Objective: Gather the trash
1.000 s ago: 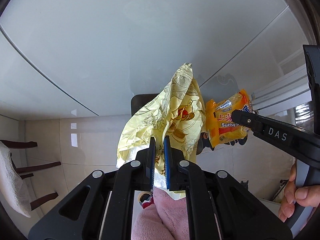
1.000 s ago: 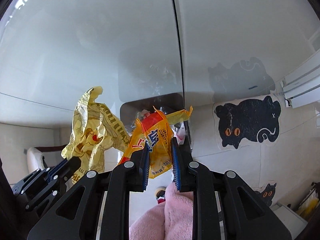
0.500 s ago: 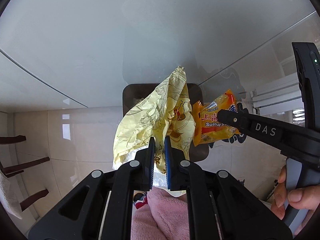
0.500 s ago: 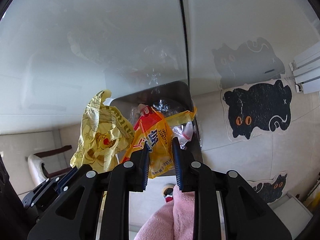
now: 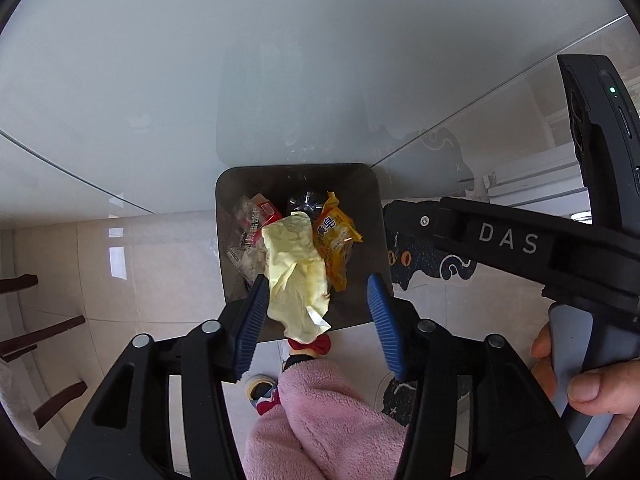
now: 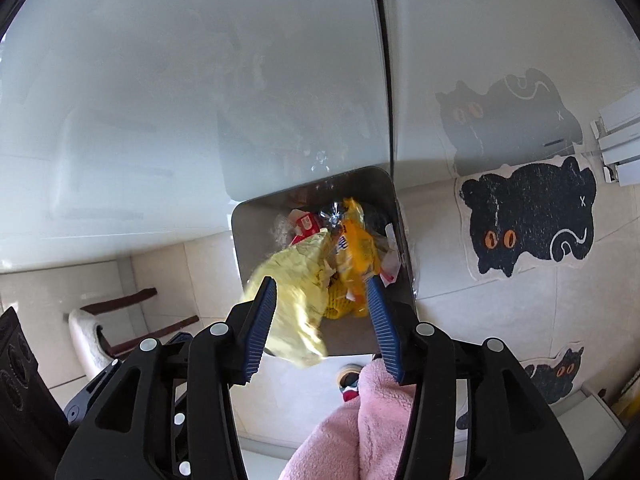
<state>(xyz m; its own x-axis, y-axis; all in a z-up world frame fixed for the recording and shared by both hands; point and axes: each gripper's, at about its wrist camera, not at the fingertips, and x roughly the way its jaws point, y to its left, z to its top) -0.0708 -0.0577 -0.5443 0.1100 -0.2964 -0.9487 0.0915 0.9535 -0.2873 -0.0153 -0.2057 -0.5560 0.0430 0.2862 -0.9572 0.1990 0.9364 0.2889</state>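
A dark square trash bin stands on the floor below the glass table edge, with several wrappers inside. My left gripper is open above it; the pale yellow wrapper is loose between its fingers, falling toward the bin. My right gripper is open too; the orange snack packet is loose, blurred, dropping into the bin. The yellow wrapper also shows in the right wrist view, blurred. The orange packet lies in the bin in the left wrist view.
A frosted glass tabletop fills the upper part of both views. Black cat floor mats lie right of the bin. A wooden chair stands at the left. The person's pink sleeve and slipper are below. The right gripper's body crosses the left view.
Both grippers have opened over the bin. The yellow wrapper and the orange packet have left the jaws and are dropping into it. The bin has come closer and more centred.
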